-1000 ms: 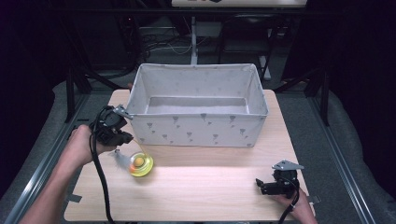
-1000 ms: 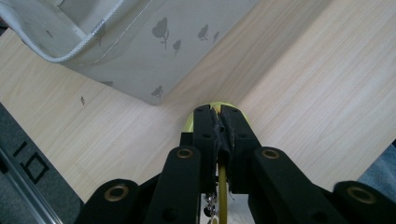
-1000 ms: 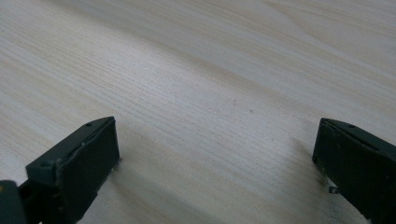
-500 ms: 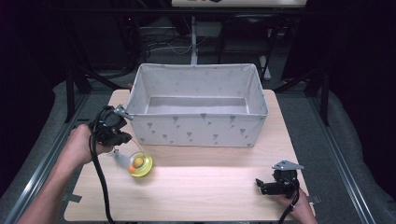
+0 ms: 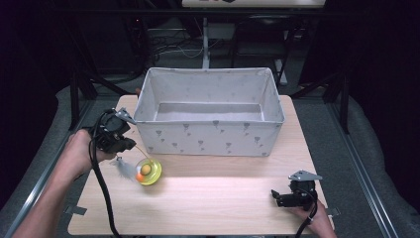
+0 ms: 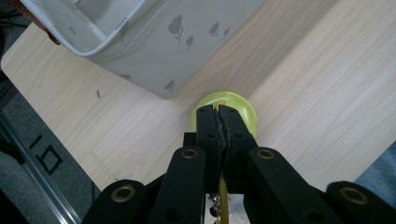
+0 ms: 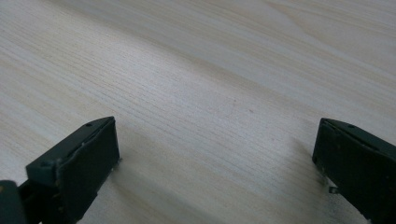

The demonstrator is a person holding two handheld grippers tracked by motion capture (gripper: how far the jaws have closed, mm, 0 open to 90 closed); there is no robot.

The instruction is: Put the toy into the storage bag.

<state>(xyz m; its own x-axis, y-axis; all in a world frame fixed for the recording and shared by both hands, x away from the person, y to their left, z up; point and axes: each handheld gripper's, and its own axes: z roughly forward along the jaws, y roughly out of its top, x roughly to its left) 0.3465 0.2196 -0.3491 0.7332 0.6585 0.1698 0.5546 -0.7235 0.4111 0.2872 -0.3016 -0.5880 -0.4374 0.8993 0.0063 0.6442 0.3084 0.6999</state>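
No readable text or numbers anywhere

The fabric bin carries only a printed pattern of small grey tree shapes, seen close up on its wall in the left gripper view; these are pictures, not letters. On the dark floor strip beside the table edge in the left gripper view sit pale square-outline marks, which may be characters or plain symbols; I cannot tell which. The wooden table bears grain alone.
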